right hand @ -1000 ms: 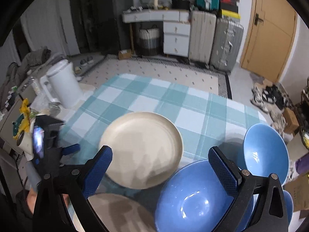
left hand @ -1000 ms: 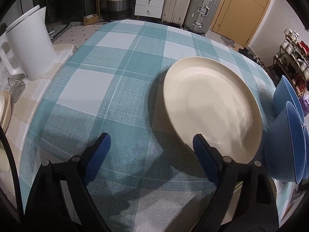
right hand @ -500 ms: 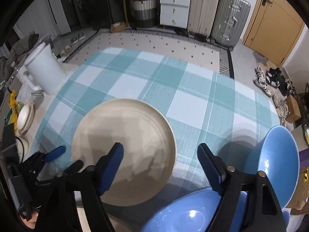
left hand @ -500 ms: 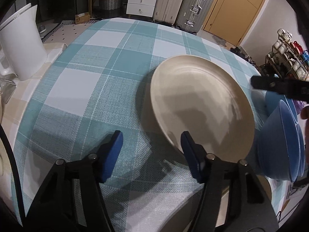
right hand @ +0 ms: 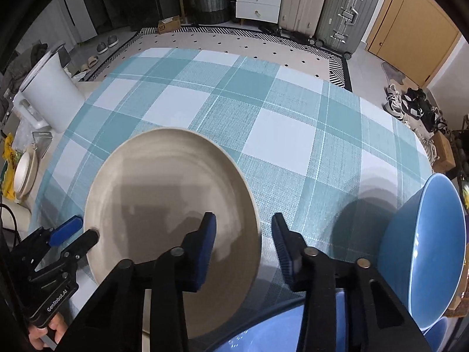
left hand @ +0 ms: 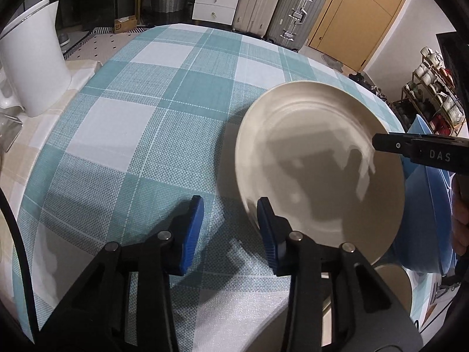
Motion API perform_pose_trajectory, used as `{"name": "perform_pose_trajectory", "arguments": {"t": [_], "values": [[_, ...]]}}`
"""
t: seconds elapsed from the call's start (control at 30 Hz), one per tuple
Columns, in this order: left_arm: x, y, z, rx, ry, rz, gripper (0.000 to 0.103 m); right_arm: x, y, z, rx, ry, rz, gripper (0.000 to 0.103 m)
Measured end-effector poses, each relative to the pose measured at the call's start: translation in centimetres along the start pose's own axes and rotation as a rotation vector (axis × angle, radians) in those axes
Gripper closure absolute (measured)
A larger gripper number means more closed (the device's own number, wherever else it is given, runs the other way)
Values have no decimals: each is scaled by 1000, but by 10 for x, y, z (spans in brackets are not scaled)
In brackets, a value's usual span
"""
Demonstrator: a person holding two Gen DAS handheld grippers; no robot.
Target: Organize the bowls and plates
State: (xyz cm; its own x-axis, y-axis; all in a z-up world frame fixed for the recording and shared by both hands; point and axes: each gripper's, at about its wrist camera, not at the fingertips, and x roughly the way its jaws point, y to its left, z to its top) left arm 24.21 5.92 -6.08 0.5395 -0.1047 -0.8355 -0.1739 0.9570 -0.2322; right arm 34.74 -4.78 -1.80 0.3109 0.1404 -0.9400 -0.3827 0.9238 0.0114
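A large cream plate [left hand: 319,170] lies on the teal checked tablecloth [left hand: 152,111]; it also shows in the right wrist view [right hand: 164,205]. My left gripper [left hand: 230,223] is half open at the plate's left rim, its jaws straddling the edge. My right gripper [right hand: 243,243] is half open at the plate's right rim, one finger over the plate, one beyond the edge. A blue bowl [right hand: 428,249] stands at the right. Another blue bowl [right hand: 263,334] lies beneath my right gripper.
A white kettle [left hand: 32,58] stands on the left side surface, also in the right wrist view [right hand: 49,94]. A second cream plate [left hand: 392,281] lies partly under the first. A small cream dish [right hand: 25,173] sits off the table's left. Suitcases and drawers stand behind.
Both grippers have narrowed from wide open to half open and closed in on opposite rims of the cream plate. The right gripper has come lower, over the plate.
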Motion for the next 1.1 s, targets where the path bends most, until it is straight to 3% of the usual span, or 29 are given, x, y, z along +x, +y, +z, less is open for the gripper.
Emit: {"name": "perform_pose_trajectory", "arguments": {"t": [0.07, 0.13, 0.23, 0.8, 1.1], "values": [[0, -1, 0, 0, 11, -32, 83, -1, 1, -2, -6, -2, -4, 80], [-1, -5, -1, 17, 8, -41, 92, -2, 2, -4, -13, -9, -10, 85], [-4, -8, -3, 28, 7, -32, 92, -5, 3, -6, -12, -29, -16, 90], [-17, 4, -5, -7, -8, 4, 92, -7, 8, -9, 29, -59, 62, 90], [-39, 6, -5, -10, -53, -1, 92, -27, 9, -14, 24, -123, 93, 90]]}}
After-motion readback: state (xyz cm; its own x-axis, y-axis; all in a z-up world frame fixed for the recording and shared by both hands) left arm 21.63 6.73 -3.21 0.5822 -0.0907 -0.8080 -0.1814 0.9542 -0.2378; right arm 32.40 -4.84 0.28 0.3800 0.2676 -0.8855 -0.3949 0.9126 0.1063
